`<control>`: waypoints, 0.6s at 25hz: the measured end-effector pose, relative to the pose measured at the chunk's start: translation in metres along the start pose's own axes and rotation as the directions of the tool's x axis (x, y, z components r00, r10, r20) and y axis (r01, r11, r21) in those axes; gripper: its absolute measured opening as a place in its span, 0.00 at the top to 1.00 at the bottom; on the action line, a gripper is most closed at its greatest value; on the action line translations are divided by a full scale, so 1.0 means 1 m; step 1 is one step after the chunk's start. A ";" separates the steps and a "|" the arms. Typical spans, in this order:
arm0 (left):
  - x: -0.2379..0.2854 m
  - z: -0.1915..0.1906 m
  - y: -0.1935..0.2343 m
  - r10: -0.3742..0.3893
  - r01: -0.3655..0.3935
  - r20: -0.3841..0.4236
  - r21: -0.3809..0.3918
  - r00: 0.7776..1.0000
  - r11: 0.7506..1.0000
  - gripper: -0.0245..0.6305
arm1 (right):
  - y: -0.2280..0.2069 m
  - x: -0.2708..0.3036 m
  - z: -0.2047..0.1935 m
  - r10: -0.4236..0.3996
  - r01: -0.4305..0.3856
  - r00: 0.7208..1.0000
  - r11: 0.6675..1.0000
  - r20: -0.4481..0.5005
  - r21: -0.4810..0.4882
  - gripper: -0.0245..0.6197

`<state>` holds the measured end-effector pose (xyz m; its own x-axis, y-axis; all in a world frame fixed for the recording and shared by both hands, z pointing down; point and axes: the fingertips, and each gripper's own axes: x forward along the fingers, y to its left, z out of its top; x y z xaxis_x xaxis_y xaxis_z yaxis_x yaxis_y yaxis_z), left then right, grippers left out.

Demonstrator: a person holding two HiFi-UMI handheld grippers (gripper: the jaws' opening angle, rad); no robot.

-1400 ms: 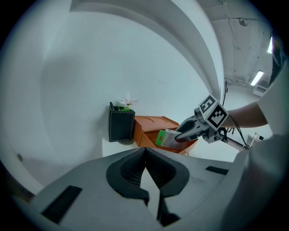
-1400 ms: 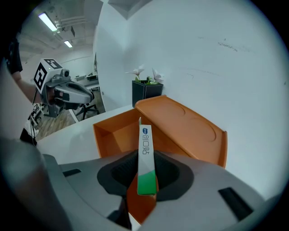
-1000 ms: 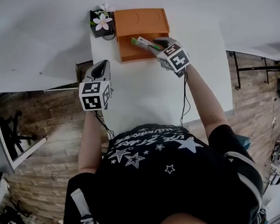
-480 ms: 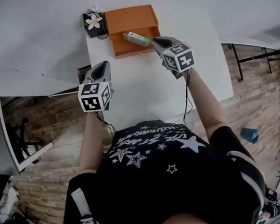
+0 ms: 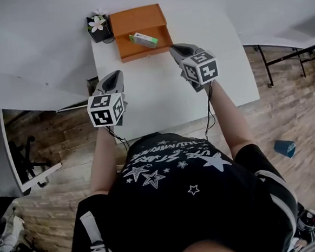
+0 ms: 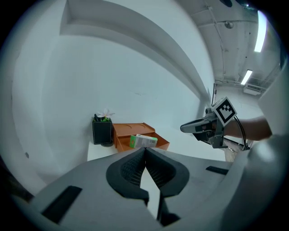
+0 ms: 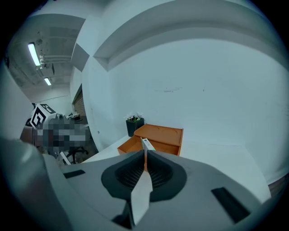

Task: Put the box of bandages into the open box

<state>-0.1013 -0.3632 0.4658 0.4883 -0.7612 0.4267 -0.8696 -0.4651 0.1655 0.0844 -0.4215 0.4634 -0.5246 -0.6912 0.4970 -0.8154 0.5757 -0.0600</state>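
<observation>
One bandage box [image 5: 143, 39] lies crosswise in open box [image 5: 125, 46].

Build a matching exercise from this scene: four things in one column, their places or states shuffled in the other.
1. bandage box
2. flower pot
3. right hand-held gripper
4. left hand-held gripper

a. shut, close by the orange box's front corner
b. standing beside the orange box
c. shut, farthest from the orange box
d. lying in the orange box

Pairs: 1-d, 2-b, 3-a, 4-c
</observation>
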 end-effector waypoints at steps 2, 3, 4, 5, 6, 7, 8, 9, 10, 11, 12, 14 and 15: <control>-0.005 -0.003 -0.008 0.007 -0.007 0.001 -0.001 1.000 1.000 0.93 | 0.002 -0.010 -0.007 0.001 -0.001 1.000 1.000 0.007 0.019 0.88; -0.008 -0.005 -0.012 0.009 -0.009 0.002 0.001 1.000 1.000 0.93 | 0.002 -0.015 -0.010 0.002 -0.002 1.000 1.000 0.012 0.028 0.88; -0.011 -0.006 -0.016 0.011 -0.011 0.002 0.003 1.000 1.000 0.93 | 0.003 -0.020 -0.012 0.003 -0.004 1.000 0.999 0.017 0.036 0.88; -0.014 -0.008 -0.021 0.012 -0.012 0.003 0.006 1.000 1.000 0.93 | 0.005 -0.025 -0.015 0.005 -0.006 1.000 0.999 0.021 0.040 0.88; -0.017 -0.009 -0.026 0.013 -0.013 0.003 0.010 1.000 1.000 0.93 | 0.006 -0.031 -0.017 0.007 -0.008 1.000 0.999 0.025 0.042 0.88; -0.021 -0.010 -0.032 0.015 -0.015 0.005 0.013 1.000 1.000 0.93 | 0.008 -0.037 -0.020 0.009 -0.010 1.000 0.999 0.027 0.040 0.88; -0.024 -0.011 -0.037 0.016 -0.016 0.007 0.015 1.000 1.000 0.93 | 0.010 -0.044 -0.023 0.012 -0.013 1.000 0.999 0.029 0.037 0.88; -0.027 -0.013 -0.043 0.017 -0.017 0.011 0.016 1.000 1.000 0.93 | 0.012 -0.050 -0.025 0.015 -0.016 0.999 0.999 0.031 0.034 0.88; -0.030 -0.014 -0.049 0.018 -0.019 0.014 0.018 1.000 1.000 0.93 | 0.015 -0.057 -0.029 0.017 -0.018 0.999 0.999 0.034 0.030 0.88; -0.034 -0.016 -0.055 0.020 -0.020 0.017 0.019 1.000 1.000 0.93 | 0.017 -0.064 -0.032 0.019 -0.020 0.999 0.999 0.036 0.027 0.88; -0.037 -0.018 -0.061 0.022 -0.023 0.020 0.020 1.000 1.000 0.93 | 0.019 -0.071 -0.036 0.021 -0.022 0.999 0.999 0.039 0.024 0.88; -0.044 -0.021 -0.074 0.030 -0.030 0.024 0.020 0.999 0.999 0.93 | 0.022 -0.086 -0.044 0.026 -0.027 0.999 0.999 0.045 0.026 0.88; -0.048 -0.024 -0.081 0.033 -0.034 0.026 0.019 0.999 0.999 0.93 | 0.023 -0.095 -0.047 0.028 -0.030 0.998 0.999 0.049 0.029 0.88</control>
<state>-0.0563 -0.2784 0.4529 0.4611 -0.7877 0.4087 -0.8839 -0.4480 0.1338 0.1265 -0.3220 0.4560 -0.5588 -0.6950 0.4524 -0.8062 0.5830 -0.1001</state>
